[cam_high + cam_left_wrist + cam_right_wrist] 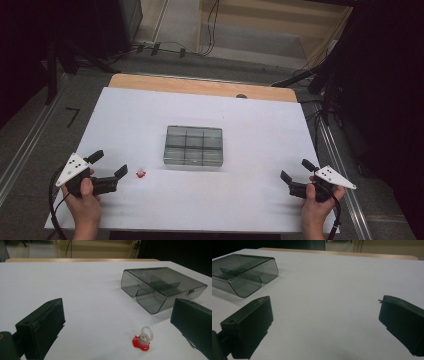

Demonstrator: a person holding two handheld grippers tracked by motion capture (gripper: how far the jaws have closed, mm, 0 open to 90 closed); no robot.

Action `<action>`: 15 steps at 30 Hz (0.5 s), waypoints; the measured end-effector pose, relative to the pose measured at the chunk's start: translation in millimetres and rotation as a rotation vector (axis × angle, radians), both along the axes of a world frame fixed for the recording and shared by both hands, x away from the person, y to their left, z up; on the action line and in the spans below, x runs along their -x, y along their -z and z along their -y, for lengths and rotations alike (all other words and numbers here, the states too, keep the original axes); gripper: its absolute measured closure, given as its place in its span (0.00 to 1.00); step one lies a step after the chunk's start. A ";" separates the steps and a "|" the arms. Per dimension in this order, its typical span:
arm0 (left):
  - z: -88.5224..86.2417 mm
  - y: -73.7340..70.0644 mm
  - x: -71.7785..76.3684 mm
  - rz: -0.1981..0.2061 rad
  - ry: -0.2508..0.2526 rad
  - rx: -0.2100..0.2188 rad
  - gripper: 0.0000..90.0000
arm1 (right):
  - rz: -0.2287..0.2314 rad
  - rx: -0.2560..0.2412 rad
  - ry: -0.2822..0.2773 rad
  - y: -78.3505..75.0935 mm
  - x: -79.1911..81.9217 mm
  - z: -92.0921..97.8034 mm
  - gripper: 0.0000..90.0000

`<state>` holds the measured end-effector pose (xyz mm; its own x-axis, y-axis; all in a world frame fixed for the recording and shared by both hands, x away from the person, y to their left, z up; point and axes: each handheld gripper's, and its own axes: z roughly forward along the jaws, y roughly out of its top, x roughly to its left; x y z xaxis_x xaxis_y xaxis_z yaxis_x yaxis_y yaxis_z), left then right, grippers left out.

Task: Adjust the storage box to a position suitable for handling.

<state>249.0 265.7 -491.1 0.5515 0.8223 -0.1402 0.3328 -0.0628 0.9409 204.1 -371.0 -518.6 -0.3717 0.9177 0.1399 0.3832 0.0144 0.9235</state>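
- Table [150,115]: white top, wooden strip along the upper edge of the high view.
- Box [193,145]: smoky clear plastic, lid closed, inner dividers visible; centre of the high view, upper right of the left gripper view [162,286], upper left of the right gripper view [242,271].
- Ring [141,174]: small clear loop on a red base, lower left of the high view, left of the box; lies between the left jaws, untouched [142,340].
- Left gripper [111,164]: lower left, hand-held, jaws spread, nothing held.
- Right gripper [297,170]: lower right, hand-held, jaws spread, nothing held.
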 end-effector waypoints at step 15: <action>23.1 -20.9 -6.2 -0.081 0.009 -0.002 0.25 | -0.008 0.003 -0.009 0.1 0.1 -1.1 0.00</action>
